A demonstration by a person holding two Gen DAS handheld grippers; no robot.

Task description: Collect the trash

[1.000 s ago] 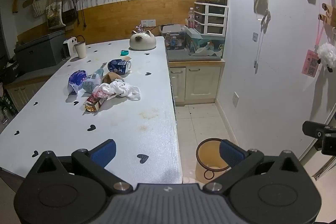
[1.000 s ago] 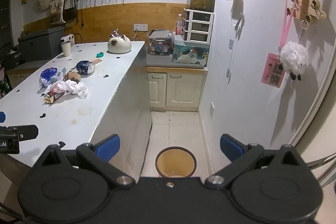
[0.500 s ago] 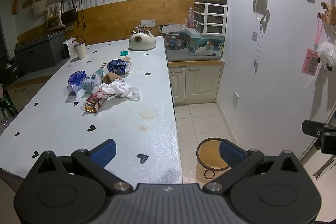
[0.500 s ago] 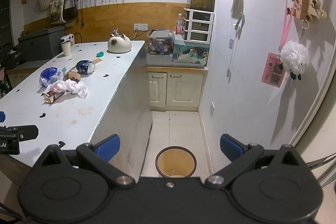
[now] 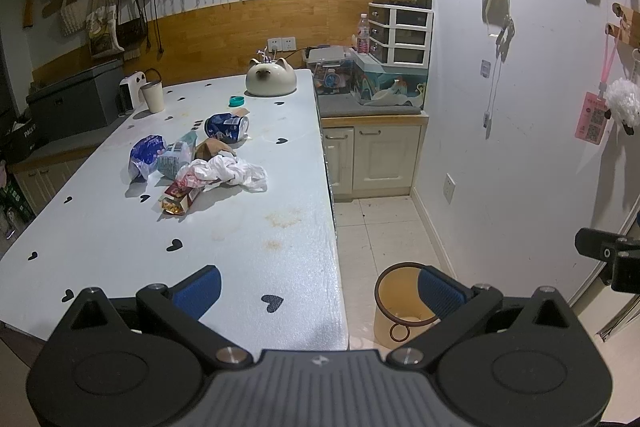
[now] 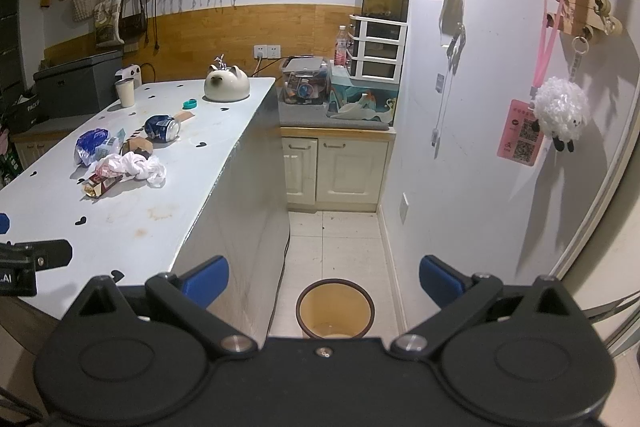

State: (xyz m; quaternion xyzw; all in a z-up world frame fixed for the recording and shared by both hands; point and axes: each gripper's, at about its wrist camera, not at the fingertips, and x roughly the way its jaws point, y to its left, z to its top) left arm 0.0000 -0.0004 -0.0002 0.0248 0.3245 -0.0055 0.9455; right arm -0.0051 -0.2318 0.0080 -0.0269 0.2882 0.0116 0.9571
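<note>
Almost nothing has changed over the past second: the left gripper (image 5: 318,287) and right gripper (image 6: 322,281) hold their places, both spread wide and empty, so collection has not yet begun. The trash sits untouched on the table (image 5: 100,239), well beyond the yellow bin (image 5: 400,301) on the floor: a white crumpled bag (image 5: 228,171), a torn snack wrapper (image 5: 178,197), a blue packet (image 5: 146,155) and a dented can (image 5: 226,127) farther back. The left wrist view looks straight down the tabletop at the pile; the right wrist view instead shows the bin's full rim (image 6: 335,301) by the table's end and the table's side.
</note>
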